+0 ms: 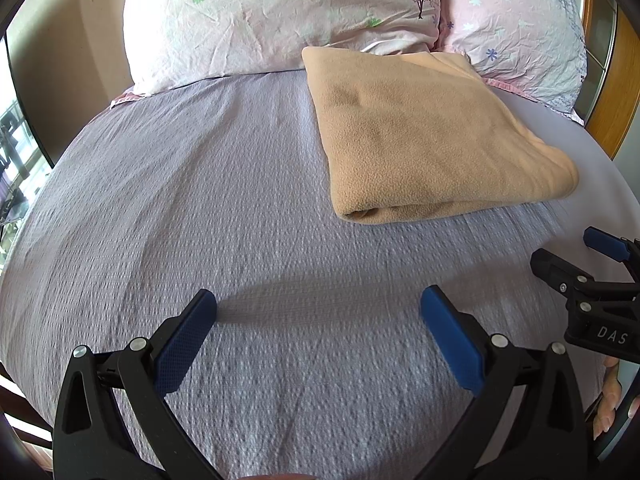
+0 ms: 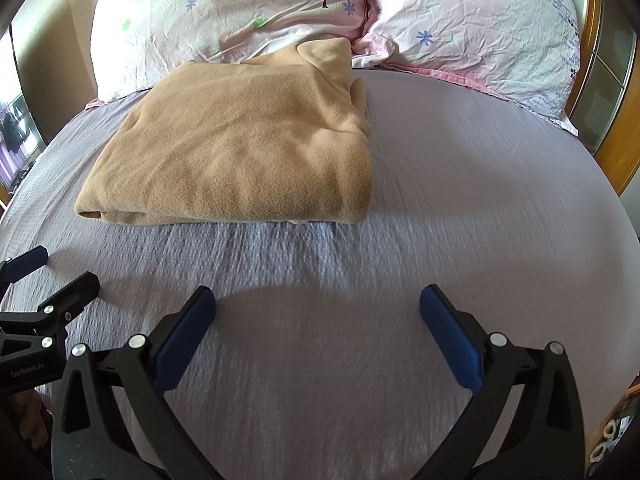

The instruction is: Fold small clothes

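Note:
A tan fleece garment (image 1: 424, 132) lies folded into a thick rectangle on the grey bedspread (image 1: 240, 200), just below the pillows. It also shows in the right wrist view (image 2: 240, 148), ahead and to the left. My left gripper (image 1: 318, 308) is open and empty, low over the bare bedspread, short of the garment and to its left. My right gripper (image 2: 318, 308) is open and empty over the bedspread (image 2: 440, 200), short of the garment. Each gripper shows at the edge of the other's view, the right one (image 1: 576, 256) and the left one (image 2: 52, 270).
Two pink flowered pillows (image 1: 280, 16) (image 1: 516, 28) lean at the head of the bed. A wooden headboard (image 1: 624, 80) runs along the far right. A window (image 1: 16, 152) lies beyond the bed's left edge.

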The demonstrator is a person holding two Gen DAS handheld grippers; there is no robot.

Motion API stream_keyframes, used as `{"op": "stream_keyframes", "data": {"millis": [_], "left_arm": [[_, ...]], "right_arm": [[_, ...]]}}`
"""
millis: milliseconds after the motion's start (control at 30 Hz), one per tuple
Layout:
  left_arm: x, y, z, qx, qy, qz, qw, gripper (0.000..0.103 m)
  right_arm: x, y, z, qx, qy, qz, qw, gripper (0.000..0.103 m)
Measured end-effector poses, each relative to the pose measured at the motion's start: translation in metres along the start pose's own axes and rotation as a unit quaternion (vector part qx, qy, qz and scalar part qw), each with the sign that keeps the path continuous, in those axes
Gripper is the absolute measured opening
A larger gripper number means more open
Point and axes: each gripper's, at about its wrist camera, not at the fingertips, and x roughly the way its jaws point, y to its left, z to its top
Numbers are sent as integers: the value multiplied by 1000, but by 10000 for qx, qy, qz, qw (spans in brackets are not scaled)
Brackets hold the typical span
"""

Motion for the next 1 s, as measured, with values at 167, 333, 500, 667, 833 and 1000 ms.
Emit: {"op": "stream_keyframes", "data": {"millis": [167, 333, 500, 667, 833, 1000], "left_arm": [[0, 0, 0, -4, 12, 1, 10000, 102], [0, 1, 0, 3, 7, -3, 10000, 102], [0, 1, 0, 2, 9, -2, 10000, 102], [0, 1, 0, -8, 23, 2, 10000, 102], [0, 1, -1, -8, 9, 4, 10000, 102], [0, 1, -1, -7, 27, 6, 10000, 102]], "right_arm": [[0, 0, 0, 11, -2, -8, 10000, 101], [0, 1, 0, 15, -3, -11, 10000, 101], [1, 1, 0, 27, -4, -19, 10000, 101], [1, 2, 0, 33, -5, -22, 10000, 101], [1, 2, -1, 35, -7, -25, 10000, 101], [1, 2, -1, 39, -8, -27, 10000, 101]]}}
